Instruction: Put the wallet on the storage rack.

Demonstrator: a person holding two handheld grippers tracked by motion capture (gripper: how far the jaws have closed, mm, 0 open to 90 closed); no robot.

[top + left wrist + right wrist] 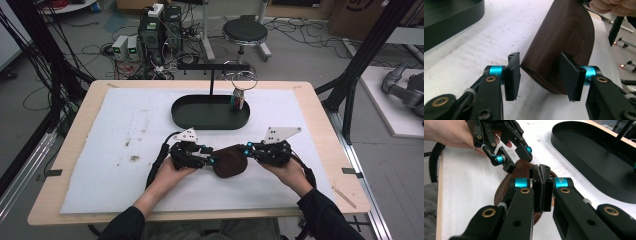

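A brown leather pouch (pixel 231 161), rounded and smooth with a circular emblem pressed into one face, sits between the two grippers near the middle of the counter's near edge, over the white foam-like mat (pixel 125 125) that covers most of the pale wooden counter (pixel 75 112). The right gripper (pixel 541 185) has its black padded jaws pressed flat together on the pouch's edge, pinching it tight. The left gripper (pixel 540 75) has its jaws partly drawn in around the pouch's rounded end, one pad just at the rim and the other against the embossed face. The left gripper view shows the stamped ring pattern and stitched rim; the high view gives a dark oval tray (pixel 210 112) with an upright stand toward the far edge.
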